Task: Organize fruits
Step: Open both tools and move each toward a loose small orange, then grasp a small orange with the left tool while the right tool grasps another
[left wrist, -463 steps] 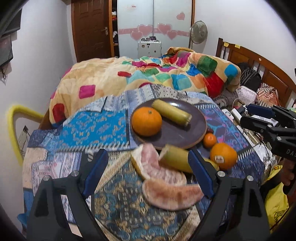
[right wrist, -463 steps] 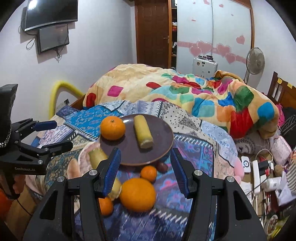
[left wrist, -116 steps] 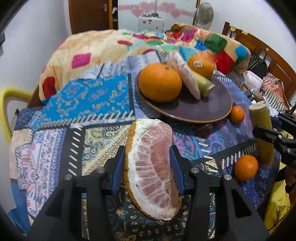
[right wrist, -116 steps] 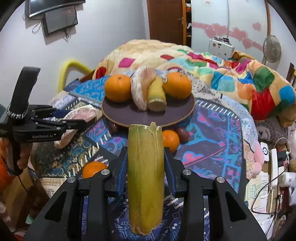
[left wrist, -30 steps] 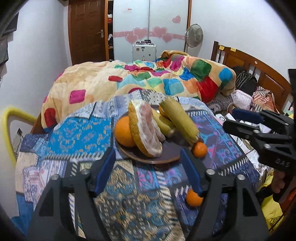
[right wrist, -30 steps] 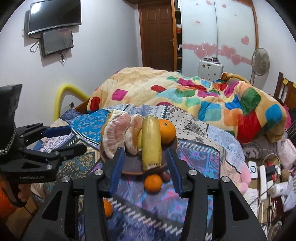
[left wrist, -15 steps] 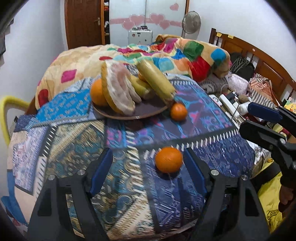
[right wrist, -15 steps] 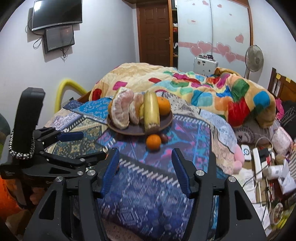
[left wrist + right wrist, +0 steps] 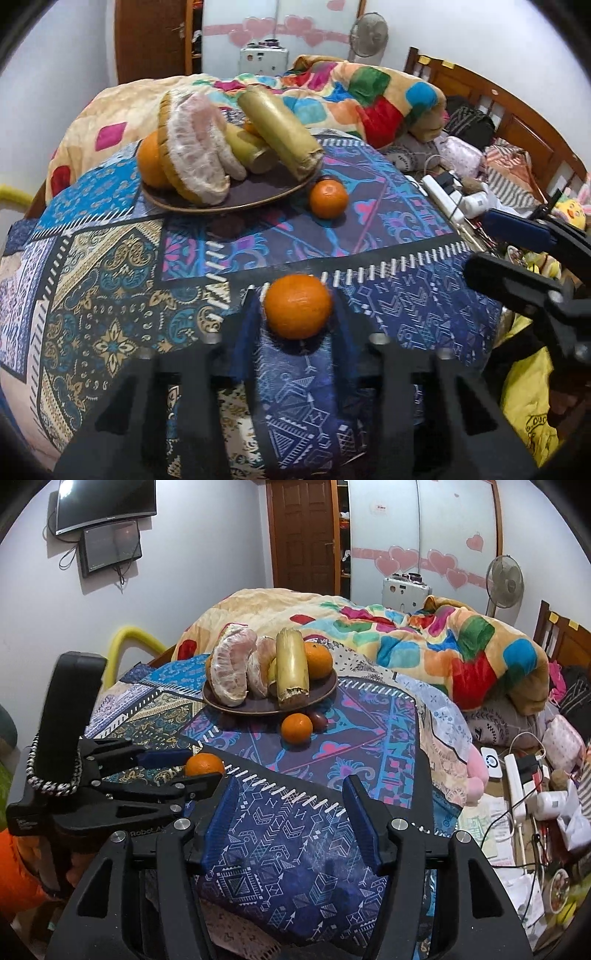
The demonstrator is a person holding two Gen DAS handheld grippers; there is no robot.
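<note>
A dark plate (image 9: 258, 201) on the patterned cloth carries pomelo segments (image 9: 195, 155), yellow-green cane pieces (image 9: 280, 129) and a large orange (image 9: 147, 162). A small orange (image 9: 297, 308) lies near the table's front edge between the fingers of my left gripper (image 9: 295, 306), whose jaws are closing, with both pads up against its sides. The right wrist view shows that same left gripper (image 9: 199, 766) around the small orange (image 9: 205, 764). My right gripper (image 9: 291, 812) hangs open over bare cloth, holding nothing. A second small orange (image 9: 296, 728) sits just in front of the plate (image 9: 321, 698).
A dark round fruit (image 9: 319, 720) lies beside the second small orange. A colourful quilt (image 9: 406, 638) is heaped behind the table. Power strips, cables and clutter (image 9: 524, 775) fill the floor to the right. The right gripper (image 9: 517, 251) reaches in from the right edge of the left wrist view.
My left gripper came down and forward over the near small orange, and its jaws narrowed from wide apart to hugging it. The right gripper sank slightly and stayed open.
</note>
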